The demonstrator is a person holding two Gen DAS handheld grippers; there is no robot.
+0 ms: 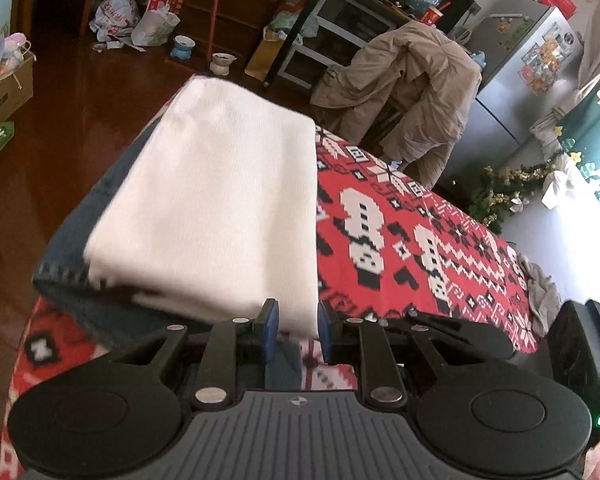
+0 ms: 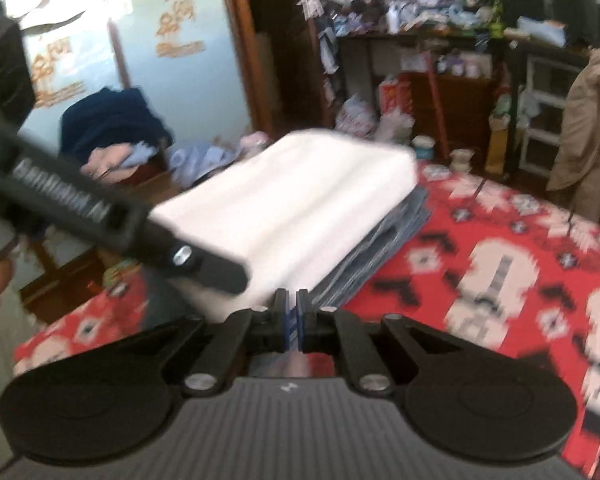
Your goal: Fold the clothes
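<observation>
A: Where's the white folded garment (image 1: 212,208)?

B: Centre-left of the left wrist view, lying on a folded blue denim piece (image 1: 84,280), both on the worktop (image 1: 420,216) with its red patterned cloth. In the right wrist view the same stack runs from centre toward the upper middle.

A: And the fingers?

B: The left gripper (image 1: 298,326) has its fingers a little apart, with the near corner of the white cloth between them; whether the pads press on it I cannot tell. The right gripper (image 2: 296,314) has its fingers closed together, holding nothing I can see.

A: How will it handle?

B: I'd judge it light, soft and limp, so it sags if lifted by one point. The knit looks grippy enough. Best to pinch through all layers at the two near corners, or the fold will spill open.
</observation>
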